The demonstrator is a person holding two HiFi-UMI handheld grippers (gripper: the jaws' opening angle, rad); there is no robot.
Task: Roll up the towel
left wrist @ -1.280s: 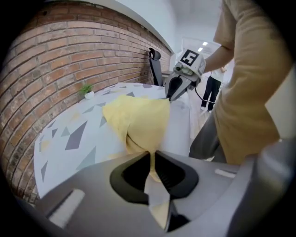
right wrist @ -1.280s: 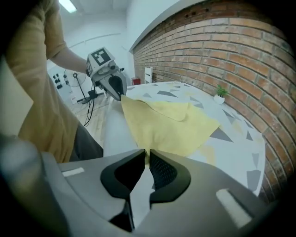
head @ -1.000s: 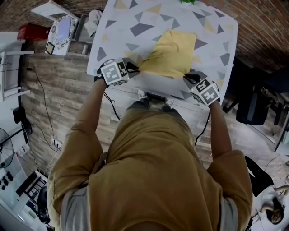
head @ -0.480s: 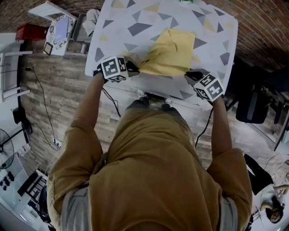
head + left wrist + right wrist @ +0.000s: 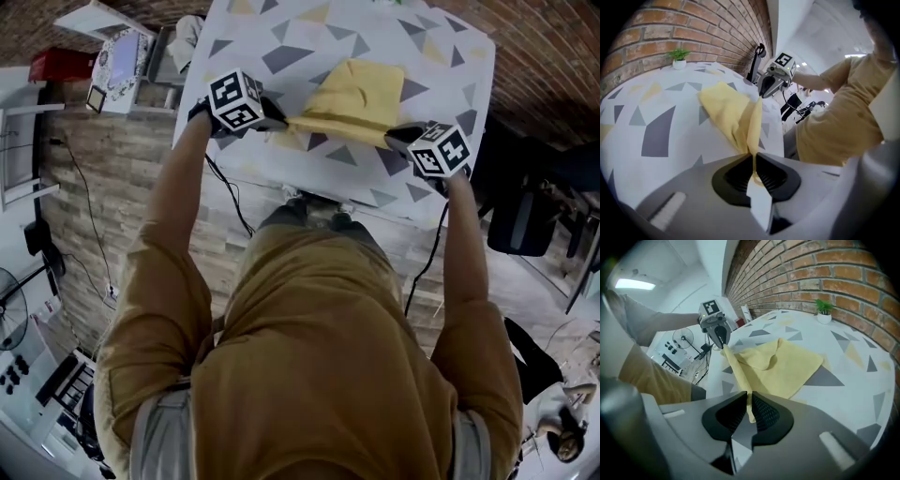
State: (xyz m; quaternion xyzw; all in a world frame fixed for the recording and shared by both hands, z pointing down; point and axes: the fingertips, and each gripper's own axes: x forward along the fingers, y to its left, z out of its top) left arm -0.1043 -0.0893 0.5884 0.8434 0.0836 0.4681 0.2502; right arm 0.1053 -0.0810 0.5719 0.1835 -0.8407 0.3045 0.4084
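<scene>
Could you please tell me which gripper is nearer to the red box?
Left. The left gripper holds the towel corner toward the red box; the right gripper holds the opposite corner, farther off.

We read no words, numbers or brands anywhere. Only black-and-white square markers show, on the cubes behind the jaws of the left gripper (image 5: 279,122) and right gripper (image 5: 392,137).

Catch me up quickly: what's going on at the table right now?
A person is working a yellow towel with two handheld grippers. The left gripper and the right gripper are each shut on a near corner of it, holding that edge raised and stretched between them. The rest of the towel lies on the patterned table. No roll shows yet.
</scene>
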